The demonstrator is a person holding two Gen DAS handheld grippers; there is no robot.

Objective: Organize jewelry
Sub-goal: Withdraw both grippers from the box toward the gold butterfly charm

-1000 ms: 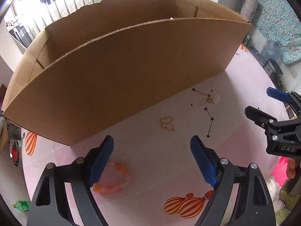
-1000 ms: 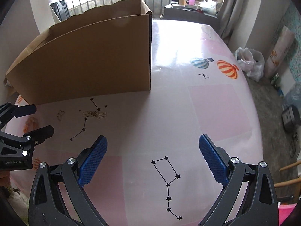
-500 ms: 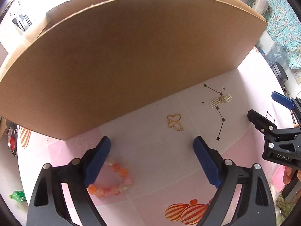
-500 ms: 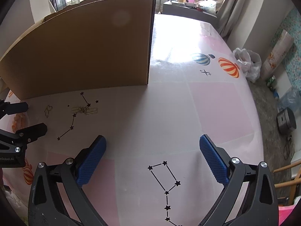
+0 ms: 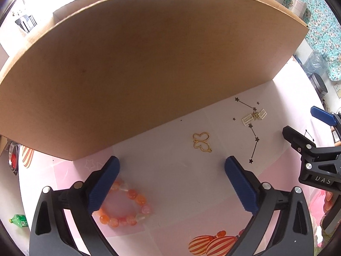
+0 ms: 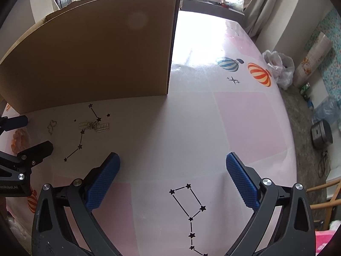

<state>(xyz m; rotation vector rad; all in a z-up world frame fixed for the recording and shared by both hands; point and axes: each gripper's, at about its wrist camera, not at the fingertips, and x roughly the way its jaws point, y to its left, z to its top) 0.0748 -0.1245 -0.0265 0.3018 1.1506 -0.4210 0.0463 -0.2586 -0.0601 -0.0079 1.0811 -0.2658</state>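
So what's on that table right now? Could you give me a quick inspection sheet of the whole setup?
Surface: pink and white tablecloth printed with balloons and star lines.
Job's things: orange bead bracelet, gold butterfly charm and a pair of small pale gold earrings, all loose on the cloth beside the cardboard box.
Clutter: nothing seen on the table.
Grippers: left gripper jaws opening, nothing between them; right gripper wide open, empty.
Cables: nothing seen.
Surroundings: plastic bag and dark pot on the floor, curtain, window railing.
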